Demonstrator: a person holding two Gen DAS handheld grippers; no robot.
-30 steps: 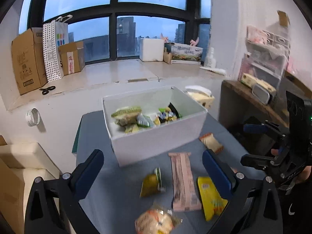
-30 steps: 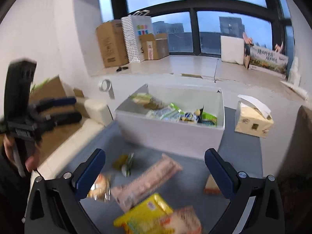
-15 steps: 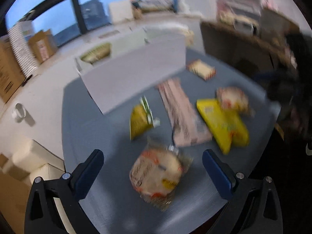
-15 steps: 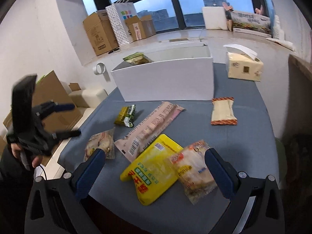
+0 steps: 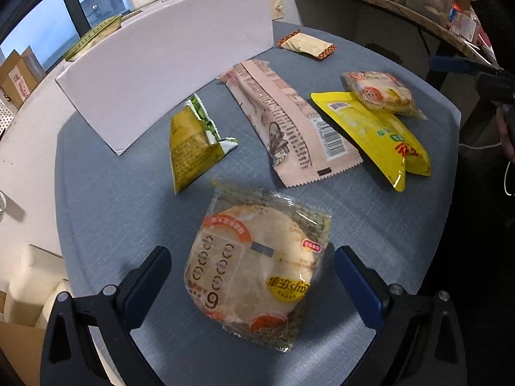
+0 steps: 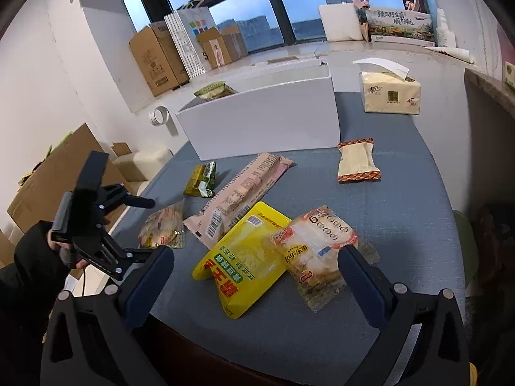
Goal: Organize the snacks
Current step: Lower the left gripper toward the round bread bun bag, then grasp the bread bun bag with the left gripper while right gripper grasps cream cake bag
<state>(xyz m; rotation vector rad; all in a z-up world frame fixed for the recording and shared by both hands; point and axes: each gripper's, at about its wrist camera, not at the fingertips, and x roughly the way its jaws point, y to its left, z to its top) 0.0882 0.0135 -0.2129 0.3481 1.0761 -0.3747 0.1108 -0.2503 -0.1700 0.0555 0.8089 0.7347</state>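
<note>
My left gripper (image 5: 252, 257) is open low over the grey table (image 5: 106, 212), its fingers on either side of a round cracker pack (image 5: 254, 267). Beyond it lie a green-yellow triangular packet (image 5: 193, 148), a long pink packet (image 5: 283, 119), a yellow packet (image 5: 376, 135), a crisps pack (image 5: 379, 91) and a small beige packet (image 5: 305, 45). The white box (image 5: 167, 61) stands behind them with snacks inside. My right gripper (image 6: 254, 254) is open at the table's near edge, over the yellow packet (image 6: 244, 257) and beside the crisps pack (image 6: 318, 244).
A tissue box (image 6: 389, 93) sits at the table's far right, beside the white box (image 6: 264, 119). Cardboard boxes (image 6: 157, 58) and a paper bag stand on the window ledge. A tape roll (image 6: 160, 116) hangs left of the box. A wooden shelf (image 5: 386, 0) runs along the right.
My left gripper has dropped and tipped down from facing the box to straddling the round cracker pack. My right gripper has come closer to the yellow packet and the crisps pack.
</note>
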